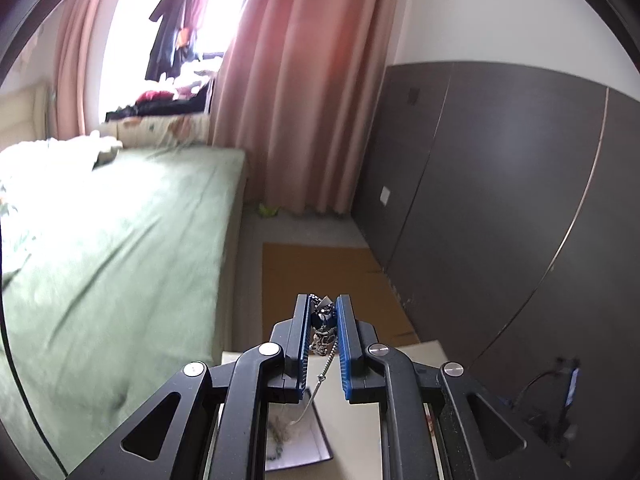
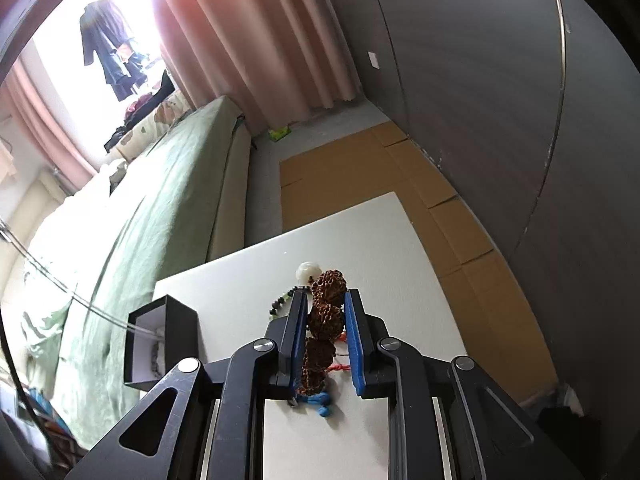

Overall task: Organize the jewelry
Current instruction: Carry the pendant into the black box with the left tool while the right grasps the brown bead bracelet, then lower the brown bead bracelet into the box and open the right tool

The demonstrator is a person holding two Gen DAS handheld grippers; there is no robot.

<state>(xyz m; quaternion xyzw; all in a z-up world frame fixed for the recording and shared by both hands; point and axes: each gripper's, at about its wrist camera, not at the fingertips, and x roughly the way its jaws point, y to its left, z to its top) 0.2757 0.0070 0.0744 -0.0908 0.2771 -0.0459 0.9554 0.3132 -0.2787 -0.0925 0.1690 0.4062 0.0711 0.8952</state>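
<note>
My left gripper (image 1: 323, 305) is shut on a silver necklace with a dark pendant (image 1: 323, 322). It holds it high above the table, and the chain (image 1: 316, 390) hangs down into a black jewelry box with a white lining (image 1: 298, 438). My right gripper (image 2: 326, 300) is shut on a bracelet of large brown knobbly beads (image 2: 326, 316) with a white bead (image 2: 308, 271) and blue cord ends (image 2: 320, 402). It holds it just above the white table (image 2: 380, 240). The same box (image 2: 160, 340) stands to the left of it.
A bed with a green sheet (image 1: 120, 240) lies left of the table. Flattened cardboard (image 2: 360, 168) covers the floor beyond the table. A dark grey wardrobe wall (image 1: 500, 200) runs along the right. Pink curtains (image 1: 300, 80) hang at the back.
</note>
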